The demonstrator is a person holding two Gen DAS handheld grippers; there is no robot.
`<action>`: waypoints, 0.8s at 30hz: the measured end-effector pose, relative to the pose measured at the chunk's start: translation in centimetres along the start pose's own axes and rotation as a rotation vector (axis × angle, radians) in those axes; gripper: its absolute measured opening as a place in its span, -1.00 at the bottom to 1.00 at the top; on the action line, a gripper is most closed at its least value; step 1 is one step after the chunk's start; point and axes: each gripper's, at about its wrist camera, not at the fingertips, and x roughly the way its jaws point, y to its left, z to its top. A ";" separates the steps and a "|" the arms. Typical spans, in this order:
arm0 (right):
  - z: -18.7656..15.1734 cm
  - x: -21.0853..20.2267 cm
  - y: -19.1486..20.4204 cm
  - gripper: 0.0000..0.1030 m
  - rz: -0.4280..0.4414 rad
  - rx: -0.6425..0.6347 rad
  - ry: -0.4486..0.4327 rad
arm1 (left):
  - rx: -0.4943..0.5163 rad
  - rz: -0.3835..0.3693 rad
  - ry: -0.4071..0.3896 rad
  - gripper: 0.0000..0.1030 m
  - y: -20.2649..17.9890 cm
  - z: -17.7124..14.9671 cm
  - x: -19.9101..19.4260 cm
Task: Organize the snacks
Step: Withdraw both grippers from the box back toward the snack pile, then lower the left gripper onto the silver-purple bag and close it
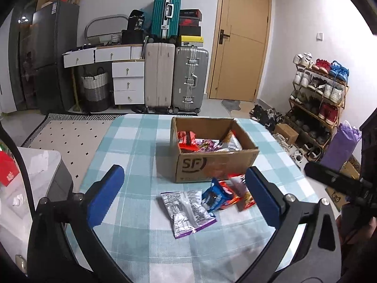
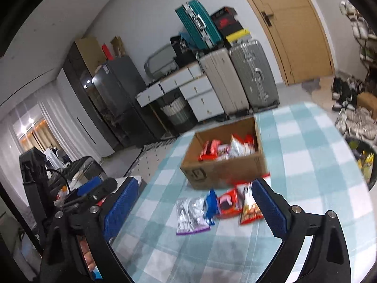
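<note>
A cardboard box (image 1: 212, 162) marked SF stands on the checked tablecloth (image 1: 141, 235) and holds several snack packets (image 1: 207, 142). In front of it lie loose packets: a silver and purple one (image 1: 188, 212), a blue one (image 1: 213, 197) and red-orange ones (image 1: 238, 194). My left gripper (image 1: 185, 193) is open and empty, above the loose packets. In the right wrist view the box (image 2: 223, 167), the silver packet (image 2: 190, 214), the blue packet (image 2: 212, 204) and an orange packet (image 2: 249, 208) show. My right gripper (image 2: 193, 202) is open and empty above them.
Suitcases (image 1: 176, 77), a white drawer unit (image 1: 127, 80) and a wooden door (image 1: 240, 40) stand behind the table. A shoe rack (image 1: 318, 99) is at the right, a dark fridge (image 1: 47, 56) at the left. The right gripper's body (image 1: 339, 184) shows at the right edge.
</note>
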 end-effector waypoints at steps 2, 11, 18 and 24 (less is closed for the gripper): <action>-0.7 1.4 -0.4 0.91 -0.007 -0.013 0.029 | 0.002 -0.009 0.026 0.98 0.4 -0.8 1.6; -2.8 6.4 -1.0 0.99 -0.047 -0.145 0.066 | -0.017 0.005 0.134 0.98 2.8 -5.4 8.3; -4.5 9.0 -2.1 0.99 -0.059 -0.177 0.118 | 0.013 0.010 0.243 0.98 3.7 -8.4 12.3; -4.7 8.8 -2.8 0.99 -0.044 -0.150 0.117 | -0.006 0.001 0.305 0.98 3.0 -9.3 14.8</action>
